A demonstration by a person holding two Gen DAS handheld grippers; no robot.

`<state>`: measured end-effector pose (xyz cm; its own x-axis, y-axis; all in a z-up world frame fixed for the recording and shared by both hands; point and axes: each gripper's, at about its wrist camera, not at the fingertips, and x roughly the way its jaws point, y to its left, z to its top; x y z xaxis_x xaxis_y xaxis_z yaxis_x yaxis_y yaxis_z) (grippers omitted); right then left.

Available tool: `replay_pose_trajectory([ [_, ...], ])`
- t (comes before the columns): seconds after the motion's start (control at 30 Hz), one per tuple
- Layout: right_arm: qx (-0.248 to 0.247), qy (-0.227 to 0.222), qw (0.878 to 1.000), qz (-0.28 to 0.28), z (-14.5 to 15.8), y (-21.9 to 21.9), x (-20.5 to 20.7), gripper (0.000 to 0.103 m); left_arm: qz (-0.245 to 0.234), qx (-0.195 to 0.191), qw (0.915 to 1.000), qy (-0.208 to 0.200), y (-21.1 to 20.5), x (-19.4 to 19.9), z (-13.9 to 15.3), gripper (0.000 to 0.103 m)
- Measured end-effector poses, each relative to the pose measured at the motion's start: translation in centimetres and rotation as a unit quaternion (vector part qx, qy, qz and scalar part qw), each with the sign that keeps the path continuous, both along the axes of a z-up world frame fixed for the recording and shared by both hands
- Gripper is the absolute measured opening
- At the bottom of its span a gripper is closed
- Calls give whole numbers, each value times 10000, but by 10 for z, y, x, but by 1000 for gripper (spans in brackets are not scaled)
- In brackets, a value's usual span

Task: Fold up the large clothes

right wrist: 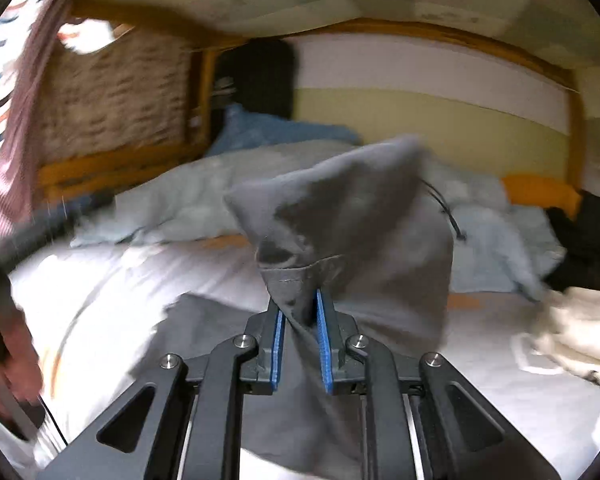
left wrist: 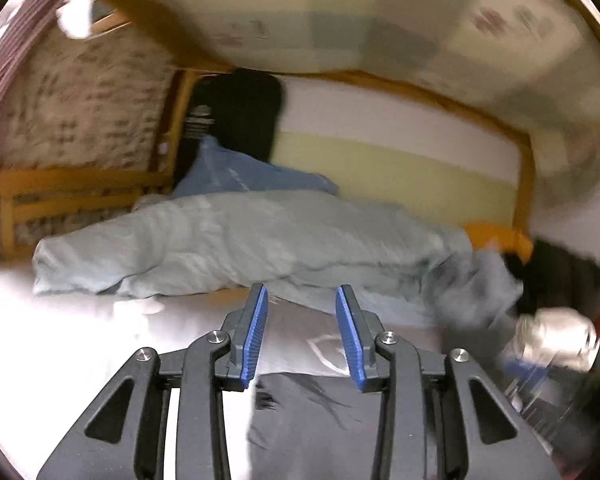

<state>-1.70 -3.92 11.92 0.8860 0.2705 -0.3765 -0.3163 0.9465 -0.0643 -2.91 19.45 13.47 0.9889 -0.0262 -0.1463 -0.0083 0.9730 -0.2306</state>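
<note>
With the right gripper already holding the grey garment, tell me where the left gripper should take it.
Probably the hem edge of the grey garment beside the right gripper, coming from the left. That gripper pinches a bunched, stitched edge, and the cloth hangs limp below. The left gripper is open and empty above the flat part.

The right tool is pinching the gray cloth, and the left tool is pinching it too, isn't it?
Not quite. The right tool is pinching the gray cloth, but the left tool is open with nothing between its blue pads. The left wrist view shows that.
</note>
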Motion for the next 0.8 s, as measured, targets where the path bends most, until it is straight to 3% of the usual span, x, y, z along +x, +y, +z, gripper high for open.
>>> replay_pose_trajectory([
  [0.13, 208, 638, 9967, 450, -53, 54, 16, 17, 264, -293, 9991, 138, 40, 0, -10, 33],
  [0.27, 185, 919, 9949, 374, -107, 80, 25, 17, 185, -357, 9984, 407, 46, 16, -25, 33],
  [0.37, 318, 684, 9967, 313, -101, 77, 12, 12, 102, -128, 9982, 583, 40, 23, -32, 33],
  [0.47, 359, 68, 9991, 201, -68, 76, -3, 11, 138, -30, 9986, 503, 34, 20, -29, 33],
  [0.6, 472, 230, 9975, 467, -57, 75, 7, 11, 33, -117, 9994, 330, 37, 14, -18, 33],
  [0.7, 300, 729, 9953, 560, -93, 83, 20, 11, -454, -257, 9975, 467, 36, 20, -19, 33],
  [0.8, 318, 1138, 9914, 562, -132, 82, 29, 11, -1485, -551, 9811, 1115, 26, 44, -36, 35],
])
